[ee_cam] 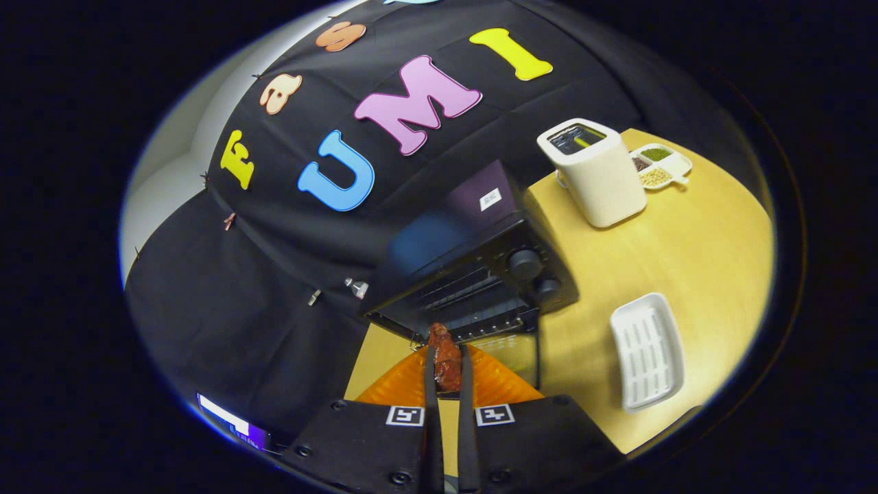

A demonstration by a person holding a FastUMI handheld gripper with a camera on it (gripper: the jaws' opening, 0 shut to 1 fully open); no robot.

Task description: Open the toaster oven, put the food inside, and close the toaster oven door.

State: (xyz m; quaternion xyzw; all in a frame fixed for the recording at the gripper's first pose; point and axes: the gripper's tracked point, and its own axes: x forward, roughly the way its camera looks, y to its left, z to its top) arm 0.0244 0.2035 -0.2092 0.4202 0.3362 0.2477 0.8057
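Gripper view: one toaster oven (480, 274) is seen on the table (693, 254), with its door (511, 353) lowered open toward the gripper. Two round knobs (525, 263) are counted on its front panel, set one beside the other. Wire racks are visible inside the open cavity. One pop-up toaster (595, 175) is placed beyond the oven, near the far rim of the table. One divided dish (660, 166) is set just beside that toaster; three compartments are counted, each filled with a different grain or seed. One ribbed white tray (647, 351) lies apart from the oven, on the knob side. One piece of food (446, 358), a reddish-brown glazed chunk, is counted.

The table is a light wooden surface with a rounded edge. The booth is enclosed by black cloth, pinned with small clips (357, 287); a pale wall is visible past the cloth. A small lit screen (232, 422) is seen low down, beside the gripper body.

The gripper (447, 357) is held just short of the oven opening. The jaws are clamped on the food, one finger pressed against each side. The food is held between the fingertips, above the lowered door and at the mouth of the cavity, not yet on the racks.
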